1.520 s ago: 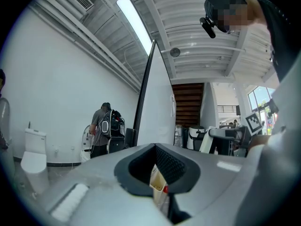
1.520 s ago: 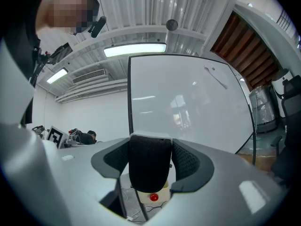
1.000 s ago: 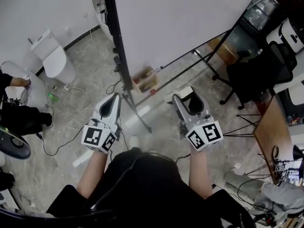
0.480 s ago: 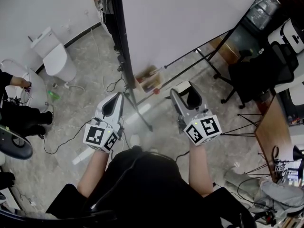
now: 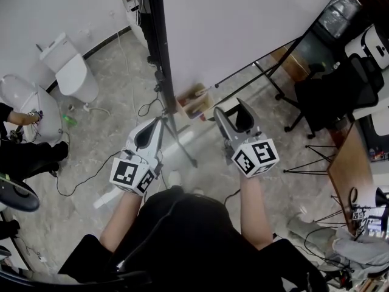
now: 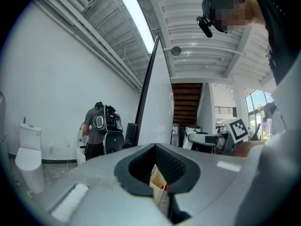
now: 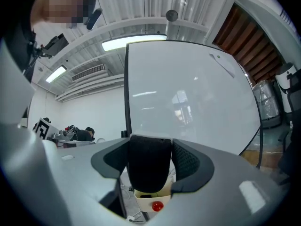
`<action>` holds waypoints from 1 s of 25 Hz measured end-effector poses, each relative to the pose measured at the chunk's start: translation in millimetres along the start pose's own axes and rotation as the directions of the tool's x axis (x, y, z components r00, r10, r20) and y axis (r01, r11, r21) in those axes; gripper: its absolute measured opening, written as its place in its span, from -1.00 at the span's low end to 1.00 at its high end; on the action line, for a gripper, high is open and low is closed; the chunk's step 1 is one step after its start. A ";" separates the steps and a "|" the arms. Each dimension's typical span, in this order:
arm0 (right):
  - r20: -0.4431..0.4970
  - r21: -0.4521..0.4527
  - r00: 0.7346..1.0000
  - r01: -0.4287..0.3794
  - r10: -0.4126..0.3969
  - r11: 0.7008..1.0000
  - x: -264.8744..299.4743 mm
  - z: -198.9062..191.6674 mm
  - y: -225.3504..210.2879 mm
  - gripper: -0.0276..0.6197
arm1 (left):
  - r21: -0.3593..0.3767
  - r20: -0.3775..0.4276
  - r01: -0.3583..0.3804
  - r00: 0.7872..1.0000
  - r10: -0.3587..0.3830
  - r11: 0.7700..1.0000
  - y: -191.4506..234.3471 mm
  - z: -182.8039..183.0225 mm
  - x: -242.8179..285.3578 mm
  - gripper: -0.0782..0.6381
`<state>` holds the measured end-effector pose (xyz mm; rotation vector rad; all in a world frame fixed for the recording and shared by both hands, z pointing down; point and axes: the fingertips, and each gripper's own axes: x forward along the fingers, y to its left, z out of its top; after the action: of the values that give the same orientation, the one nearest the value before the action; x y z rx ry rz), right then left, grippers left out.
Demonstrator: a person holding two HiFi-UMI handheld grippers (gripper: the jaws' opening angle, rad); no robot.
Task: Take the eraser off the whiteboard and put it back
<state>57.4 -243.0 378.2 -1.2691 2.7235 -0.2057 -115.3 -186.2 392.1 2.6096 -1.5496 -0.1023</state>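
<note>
right tongs (image 5: 231, 108): clamped on the black-felt eraser (image 7: 149, 168), which stands upright between the pads | whiteboard (image 7: 188, 93): straight ahead of right tongs | marker tray (image 5: 193, 101): ahead, between both tongs | left tongs (image 5: 158, 121): together, holding nothing

I had the head camera looking steeply down on the whiteboard (image 5: 243, 23) from above. Each gripper camera sat close behind its own jaws, facing level; all three views shared the board's tray (image 5: 193, 100).

tongs (image 6: 157, 167) closed together | whiteboard (image 6: 162, 108) edge-on ahead | person (image 6: 96, 127) left
</note>
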 end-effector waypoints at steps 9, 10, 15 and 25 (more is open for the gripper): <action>-0.027 0.013 1.000 0.011 -0.011 1.000 24.4 -17.7 -9.5 -0.05 | -0.015 -0.007 0.005 1.000 -0.005 1.000 3.1 -3.6 3.6 -0.77; -0.029 0.016 0.999 0.014 -0.013 1.000 26.9 -20.3 -10.1 -0.05 | -0.017 -0.008 0.004 1.000 -0.004 1.000 4.2 -4.3 3.5 -0.77; -0.050 0.030 0.998 0.030 -0.029 0.999 38.0 -36.0 -16.0 -0.05 | -0.019 -0.018 0.008 1.000 -0.008 1.000 9.0 -7.7 4.9 -0.77; -0.080 0.041 0.996 0.041 -0.038 0.998 53.0 -57.9 -24.1 -0.05 | -0.025 -0.033 0.004 0.999 -0.005 1.000 15.6 -14.3 8.1 -0.77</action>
<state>31.5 -295.1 436.1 -1.3314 2.7453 -0.3238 -123.5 -200.0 408.2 2.5826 -1.5222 -0.0777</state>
